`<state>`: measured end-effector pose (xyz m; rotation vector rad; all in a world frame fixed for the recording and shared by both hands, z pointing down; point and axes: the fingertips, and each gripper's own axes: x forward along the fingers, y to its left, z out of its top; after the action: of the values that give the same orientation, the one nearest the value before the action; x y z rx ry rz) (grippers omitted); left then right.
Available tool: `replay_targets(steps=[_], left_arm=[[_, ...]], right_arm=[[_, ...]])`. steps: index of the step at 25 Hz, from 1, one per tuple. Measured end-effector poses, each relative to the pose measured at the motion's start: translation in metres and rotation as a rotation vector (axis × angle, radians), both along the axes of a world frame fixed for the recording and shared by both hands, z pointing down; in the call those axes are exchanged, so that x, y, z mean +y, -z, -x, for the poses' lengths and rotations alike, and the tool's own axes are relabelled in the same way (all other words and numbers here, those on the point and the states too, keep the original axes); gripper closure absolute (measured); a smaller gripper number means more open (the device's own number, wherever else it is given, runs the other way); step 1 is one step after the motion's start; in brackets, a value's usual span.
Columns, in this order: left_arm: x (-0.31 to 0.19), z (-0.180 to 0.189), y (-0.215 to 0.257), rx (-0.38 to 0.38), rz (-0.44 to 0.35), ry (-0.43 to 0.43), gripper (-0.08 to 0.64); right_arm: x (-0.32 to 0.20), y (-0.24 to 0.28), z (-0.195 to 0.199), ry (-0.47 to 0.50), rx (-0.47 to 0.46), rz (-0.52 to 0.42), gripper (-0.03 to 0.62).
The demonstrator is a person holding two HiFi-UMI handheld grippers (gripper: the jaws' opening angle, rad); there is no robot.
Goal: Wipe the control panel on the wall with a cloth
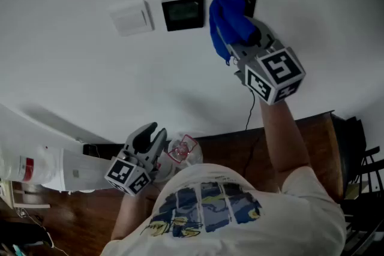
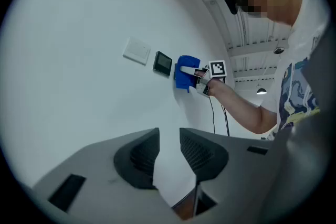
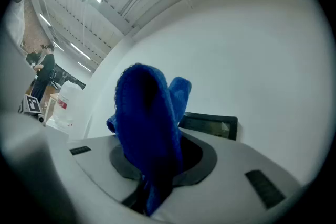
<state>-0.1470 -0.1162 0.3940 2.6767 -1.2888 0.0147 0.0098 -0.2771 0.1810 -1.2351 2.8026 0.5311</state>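
Being clamped in the right gripper (image 1: 242, 39), the cloth (image 1: 225, 20) is seemingly pressed on the control panel (image 1: 251, 5); settings could be triggered by pressure. The left gripper (image 2: 168, 150) is held parted, empty.

Two tools, the left tool (image 1: 149, 133) and the right tool (image 1: 235, 38). One blue cloth (image 1: 227, 20). Two wall displays: a dark panel (image 1: 183, 13) and a second dark panel (image 1: 251, 5), partly behind the cloth. One white switch plate (image 1: 132, 17) and one white jug (image 1: 36, 168).

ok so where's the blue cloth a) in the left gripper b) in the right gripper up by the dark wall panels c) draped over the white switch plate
B: the right gripper is shut on the blue cloth, held up at the rightmost dark wall panel; the left gripper hangs low, jaws apart and empty.
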Motion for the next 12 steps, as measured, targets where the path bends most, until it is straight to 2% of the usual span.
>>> replay_targets(steps=[12], left_arm=[[-0.003,-0.011,0.0,-0.001,0.002,-0.024,0.463]], right_arm=[[-0.018,0.004,-0.013,-0.057,0.037,-0.003,0.502]])
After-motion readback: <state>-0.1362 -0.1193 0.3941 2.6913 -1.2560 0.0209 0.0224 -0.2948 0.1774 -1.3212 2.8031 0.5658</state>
